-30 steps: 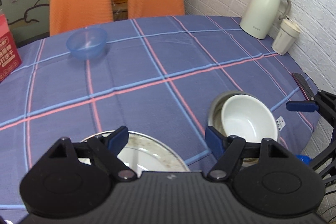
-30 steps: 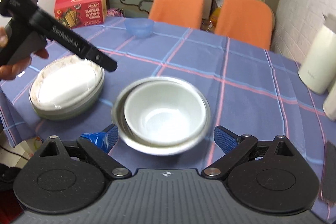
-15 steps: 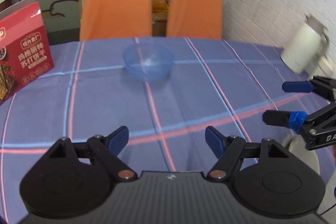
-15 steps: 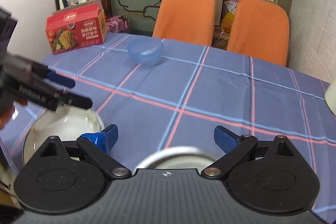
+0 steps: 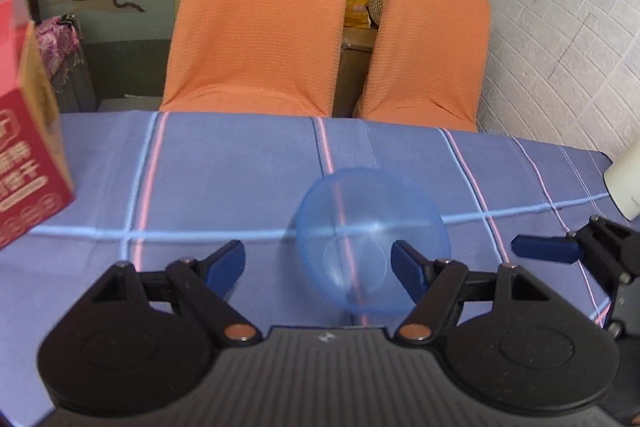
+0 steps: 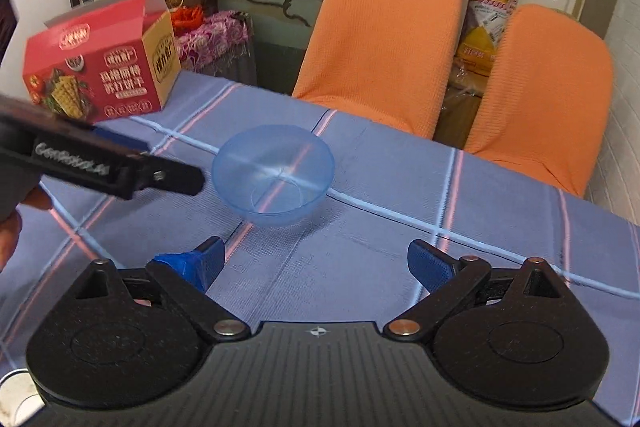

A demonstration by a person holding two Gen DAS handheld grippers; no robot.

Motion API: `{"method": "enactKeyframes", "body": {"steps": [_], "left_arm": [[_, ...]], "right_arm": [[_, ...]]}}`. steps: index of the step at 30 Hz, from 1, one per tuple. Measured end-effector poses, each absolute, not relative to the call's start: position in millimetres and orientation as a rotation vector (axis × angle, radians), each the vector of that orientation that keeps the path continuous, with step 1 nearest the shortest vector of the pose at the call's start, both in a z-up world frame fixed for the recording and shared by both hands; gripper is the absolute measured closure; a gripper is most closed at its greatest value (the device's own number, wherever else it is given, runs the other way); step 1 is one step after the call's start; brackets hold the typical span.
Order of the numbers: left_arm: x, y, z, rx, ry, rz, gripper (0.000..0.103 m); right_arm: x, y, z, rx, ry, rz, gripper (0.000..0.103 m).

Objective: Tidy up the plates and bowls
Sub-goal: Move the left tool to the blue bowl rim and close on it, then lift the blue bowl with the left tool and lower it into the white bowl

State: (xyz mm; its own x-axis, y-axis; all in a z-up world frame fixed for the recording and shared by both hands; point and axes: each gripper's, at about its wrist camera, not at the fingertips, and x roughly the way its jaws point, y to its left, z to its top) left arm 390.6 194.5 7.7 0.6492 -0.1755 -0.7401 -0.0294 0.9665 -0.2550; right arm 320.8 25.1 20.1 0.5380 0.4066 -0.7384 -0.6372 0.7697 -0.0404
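I see one task item: a translucent blue plastic bowl (image 5: 372, 239), upright on the plaid tablecloth (image 5: 224, 167), nothing inside it, cloth lines showing through the wall. In the left wrist view it sits at about 1 o'clock from the left gripper (image 5: 318, 265), near the far table edge, with the right-hand fingertip (image 5: 406, 267) overlapping the bowl's near wall; I can't tell if that pad touches it. Jaws on that gripper stand wide apart, nothing clamped.

Right gripper (image 6: 314, 265): jaws also spread wide, only bare cloth between the pads. Bowl (image 6: 274, 173) is at 11 o'clock from it, clear of both tips. The left gripper's finger (image 6: 172, 179) comes in from 9 o'clock and ends just beside the bowl's left rim; contact unclear. A bit of the person's hand (image 6: 10, 227) shows at the left frame edge.

Other stuff: red cracker box (image 6: 100, 75), top flap open, contents not visible, at 10 o'clock on the table. Two orange chairs (image 6: 384, 47) at 12 o'clock behind the table. White jug (image 5: 626, 179) clipped at 3 o'clock in the left view. Rim of a white dish (image 6: 12, 399) at 7 o'clock in the right view, mostly hidden.
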Motion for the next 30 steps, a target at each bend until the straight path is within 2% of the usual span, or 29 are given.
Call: {"method": "enactKeyframes", "body": {"steps": [8, 11, 13, 15, 22, 30], "left_arm": [[422, 190, -12, -0.277, 0.867, -0.115, 0.030], [426, 188, -15, -0.260, 0.871, -0.143, 0.048], [425, 185, -15, -0.228, 0.866, -0.149, 0.068], [422, 186, -14, -0.219, 0.872, -0.163, 0.075], [402, 198, -5, -0.232, 0.903, -0.151, 0.075], [364, 174, 20, -0.231, 0.917, -0.183, 0.075]], "right_arm": [[353, 51, -4, -0.386, 0.825, 0.632, 0.017], [359, 56, -11, -0.386, 0.843, 0.642, 0.017], [359, 59, -15, -0.374, 0.840, 0.665, 0.018], [357, 61, -15, -0.347, 0.812, 0.705, 0.019], [338, 73, -7, -0.369, 0.732, 0.784, 0.020], [311, 68, 17, -0.364, 0.725, 0.761, 0.019]]}}
